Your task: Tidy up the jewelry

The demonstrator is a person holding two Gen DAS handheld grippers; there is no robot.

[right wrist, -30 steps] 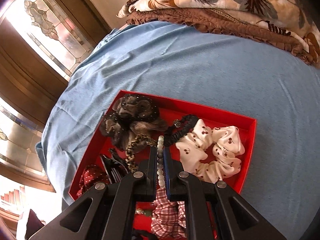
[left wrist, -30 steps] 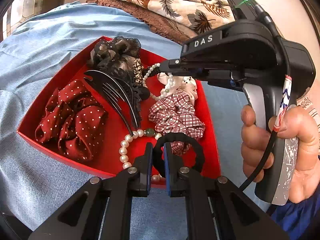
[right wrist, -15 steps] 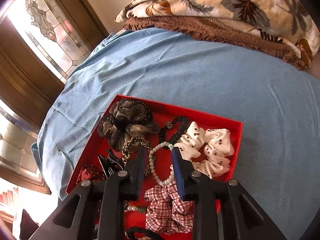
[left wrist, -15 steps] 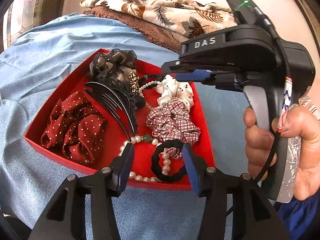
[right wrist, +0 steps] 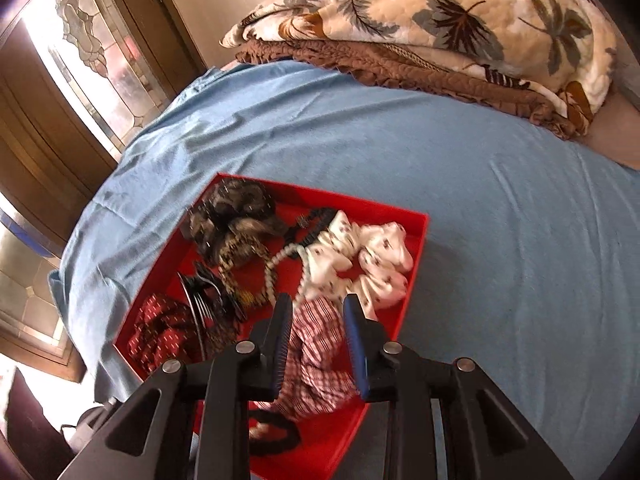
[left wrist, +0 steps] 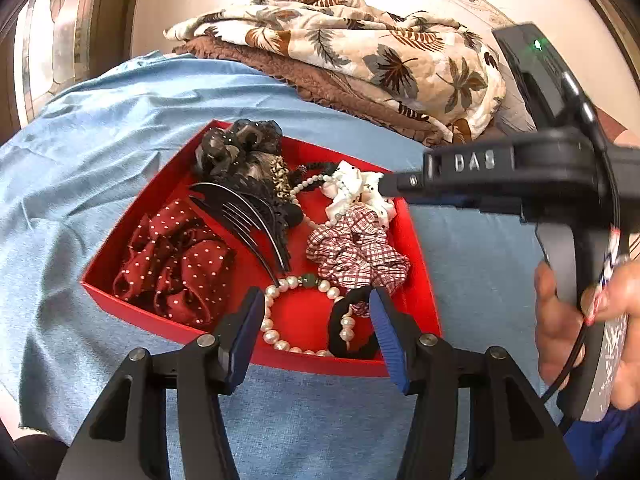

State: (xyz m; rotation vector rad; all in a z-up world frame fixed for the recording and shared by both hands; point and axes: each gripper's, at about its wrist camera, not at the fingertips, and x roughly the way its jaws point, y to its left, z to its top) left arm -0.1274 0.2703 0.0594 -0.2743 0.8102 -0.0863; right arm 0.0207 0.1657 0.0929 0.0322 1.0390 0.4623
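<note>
Both pieces just dropped in the red tray (left wrist: 420, 276) on the blue-sheeted bed (left wrist: 120, 128); step in hand looks like release and pull-back. Left hand-held gripper (left wrist: 316, 320) spread wide, empty, over the tray's near edge, black hair tie (left wrist: 340, 340) and pearl bracelet (left wrist: 276, 320) lying between its fingers, not held. Right hand-held gripper (right wrist: 314, 332) also parted and empty, above the plaid scrunchie (right wrist: 316, 356); small bead bracelet (right wrist: 276, 268) lies loose just beyond it by the white scrunchie (right wrist: 360, 260). A second ago the left was clamped on the hair tie and the right on the bead bracelet; both have let go and backed off since. Next, probably find anything outside the tray; none visible here.
</note>
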